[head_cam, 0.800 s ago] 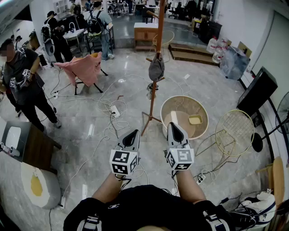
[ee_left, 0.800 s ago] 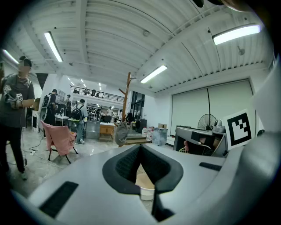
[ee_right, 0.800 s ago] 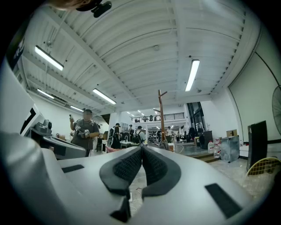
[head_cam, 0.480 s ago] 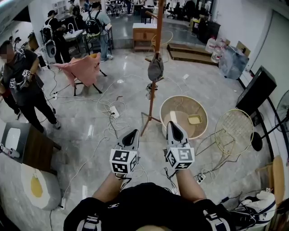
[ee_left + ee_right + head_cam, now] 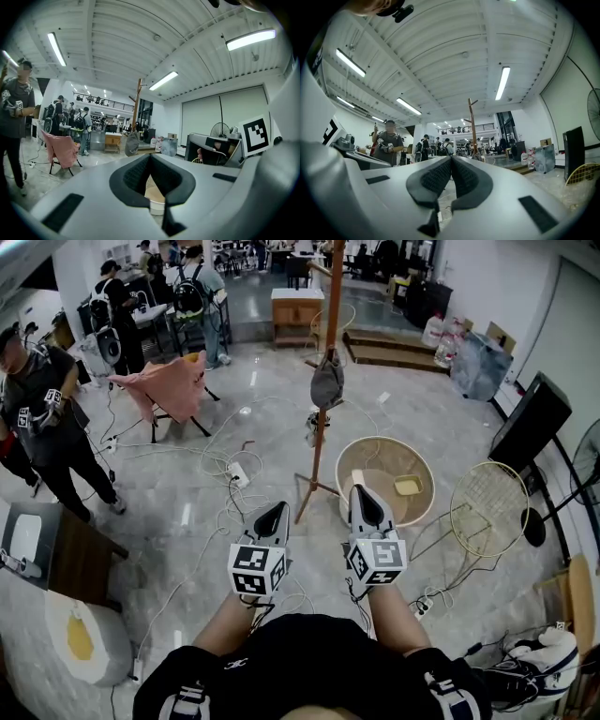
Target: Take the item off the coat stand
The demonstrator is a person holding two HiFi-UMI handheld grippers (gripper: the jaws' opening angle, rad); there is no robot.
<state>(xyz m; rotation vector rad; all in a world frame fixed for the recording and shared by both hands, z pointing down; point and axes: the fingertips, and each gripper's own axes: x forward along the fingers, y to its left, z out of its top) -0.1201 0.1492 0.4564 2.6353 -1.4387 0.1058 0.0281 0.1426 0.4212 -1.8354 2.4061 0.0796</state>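
Jaws on the left gripper [image 5: 276,512] and right gripper [image 5: 359,493] are pressed together, pinching nothing. A grey hanging item [image 5: 325,383] droops from a peg of the coat stand [image 5: 317,442], well beyond both grippers. Tugging it sideways could tip the stand toward the round basket [image 5: 386,439] beside its foot.

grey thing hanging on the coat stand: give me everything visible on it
The grey item is dark grey and soft, apparently fabric, shaped like a cap or small pouch: narrow at the top, rounded and fuller below. It hangs limp against the pole of the wooden coat stand, below the upper pegs and well clear of the floor. Only the stand touches it. Seams and fastenings are too small to tell.
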